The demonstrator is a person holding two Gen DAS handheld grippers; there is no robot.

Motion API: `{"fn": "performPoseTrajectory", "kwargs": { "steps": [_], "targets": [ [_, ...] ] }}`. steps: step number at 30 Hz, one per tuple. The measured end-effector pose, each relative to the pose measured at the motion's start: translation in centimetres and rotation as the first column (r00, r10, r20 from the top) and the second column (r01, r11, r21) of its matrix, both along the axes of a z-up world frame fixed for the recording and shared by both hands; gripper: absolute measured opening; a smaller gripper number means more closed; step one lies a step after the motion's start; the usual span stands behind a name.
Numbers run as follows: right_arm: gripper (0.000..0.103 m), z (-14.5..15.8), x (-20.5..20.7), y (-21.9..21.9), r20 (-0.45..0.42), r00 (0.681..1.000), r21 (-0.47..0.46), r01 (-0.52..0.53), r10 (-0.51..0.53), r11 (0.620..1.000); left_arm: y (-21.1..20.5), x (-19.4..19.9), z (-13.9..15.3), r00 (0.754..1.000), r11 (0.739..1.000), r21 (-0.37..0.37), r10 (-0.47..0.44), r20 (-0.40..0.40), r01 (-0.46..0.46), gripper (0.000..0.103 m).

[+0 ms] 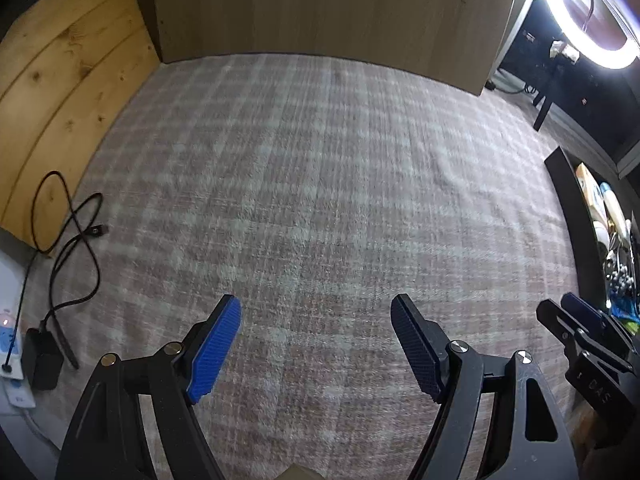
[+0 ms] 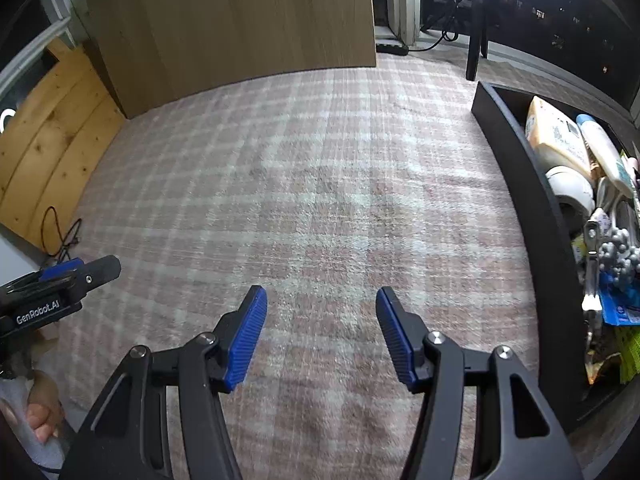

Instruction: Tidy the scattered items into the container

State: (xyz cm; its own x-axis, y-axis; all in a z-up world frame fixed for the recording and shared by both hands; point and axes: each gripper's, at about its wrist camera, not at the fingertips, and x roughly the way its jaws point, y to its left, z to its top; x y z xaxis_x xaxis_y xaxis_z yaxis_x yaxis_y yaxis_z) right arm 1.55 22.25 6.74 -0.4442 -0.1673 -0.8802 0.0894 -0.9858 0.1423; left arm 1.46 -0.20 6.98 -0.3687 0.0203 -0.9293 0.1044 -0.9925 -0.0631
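Note:
A black rectangular container (image 2: 532, 216) stands on the plaid rug at the right and holds several items: a yellow packet (image 2: 554, 136), a white tube (image 2: 604, 152), a white tape roll (image 2: 570, 192) and a blue packet (image 2: 618, 304). The container also shows at the right edge of the left wrist view (image 1: 576, 216). My left gripper (image 1: 316, 344) is open and empty, low over the rug. My right gripper (image 2: 322, 334) is open and empty over the rug, left of the container. Each gripper shows in the other's view: the right one (image 1: 576, 328) and the left one (image 2: 60, 284).
A pink and white plaid rug (image 1: 320, 184) covers the floor. A wooden cabinet panel (image 1: 328, 8) stands at the back and a pine board (image 1: 52, 92) at the left. A black cable (image 1: 76, 240) and charger (image 1: 42, 360) lie at the rug's left edge. A ring light (image 1: 588, 12) glows top right.

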Motion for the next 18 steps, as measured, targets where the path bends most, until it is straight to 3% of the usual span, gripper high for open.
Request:
{"fn": "performPoseTrajectory", "kwargs": {
  "steps": [12, 17, 18],
  "targets": [
    [0.056, -2.1, -1.1, -1.9, -0.025, 0.999, 0.024, 0.028, -0.028, 0.999, 0.5, -0.5, -2.9, 0.999, 0.999, -0.009, -0.05, 0.003, 0.05, 0.077],
    [0.056, -3.2, -0.9, -2.8, -0.05, 0.998, 0.046, 0.036, -0.033, 0.998, 0.9, -0.3, -4.3, 0.998, 0.997, -0.058, -0.059, -0.013, 0.058, 0.078],
    [0.056, -3.6, -0.8, -2.9, -0.047, 0.998, 0.048, 0.035, -0.033, 0.998, 1.0, -0.1, -4.5, 0.998, 0.996, -0.065, -0.062, -0.022, 0.061, 0.082]
  ]
}}
